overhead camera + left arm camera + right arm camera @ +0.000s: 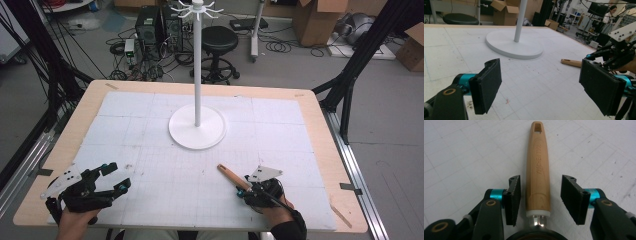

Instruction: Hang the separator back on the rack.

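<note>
The pale wooden utensil handle (538, 167) lies flat on the white gridded table mat (150, 150) between the right gripper (540, 200)'s half-open jaws, untouched; these should be centred before being closed squarely.

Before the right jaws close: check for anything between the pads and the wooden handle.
Nothing visible. The wooden handle lies on the table between the right gripper pads, with bare gaps on both sides.
</note>
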{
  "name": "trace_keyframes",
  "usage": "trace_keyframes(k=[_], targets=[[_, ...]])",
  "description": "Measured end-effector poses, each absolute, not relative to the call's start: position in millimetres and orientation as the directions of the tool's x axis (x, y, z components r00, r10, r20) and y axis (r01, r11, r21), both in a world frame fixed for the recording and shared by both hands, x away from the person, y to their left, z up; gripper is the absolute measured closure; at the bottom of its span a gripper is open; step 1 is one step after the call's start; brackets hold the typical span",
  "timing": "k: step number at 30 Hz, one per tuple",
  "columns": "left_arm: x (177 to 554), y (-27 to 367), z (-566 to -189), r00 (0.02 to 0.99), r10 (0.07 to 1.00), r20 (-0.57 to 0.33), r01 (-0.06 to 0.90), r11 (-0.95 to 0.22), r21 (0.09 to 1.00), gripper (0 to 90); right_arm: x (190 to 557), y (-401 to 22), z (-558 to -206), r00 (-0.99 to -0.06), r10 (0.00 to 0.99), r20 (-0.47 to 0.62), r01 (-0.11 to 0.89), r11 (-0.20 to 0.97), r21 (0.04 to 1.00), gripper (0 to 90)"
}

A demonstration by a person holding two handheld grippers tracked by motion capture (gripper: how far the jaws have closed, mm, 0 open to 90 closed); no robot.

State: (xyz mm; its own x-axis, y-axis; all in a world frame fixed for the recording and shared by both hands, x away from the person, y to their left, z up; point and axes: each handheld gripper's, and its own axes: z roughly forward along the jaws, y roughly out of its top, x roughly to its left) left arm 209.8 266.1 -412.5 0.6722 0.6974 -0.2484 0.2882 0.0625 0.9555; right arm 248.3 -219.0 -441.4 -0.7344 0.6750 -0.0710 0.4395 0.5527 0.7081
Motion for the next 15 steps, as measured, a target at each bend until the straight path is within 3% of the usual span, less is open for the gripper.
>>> trace_keyframes(k=[15], targets=[[210.0,265.5,-412.7,0.675,0.695,-0.249,0.290,0.061,0.955,18.8,245.7,-224.0,-443.5,-0.746,0.664,-0.042,0.439,0.538,0.720,62.8]])
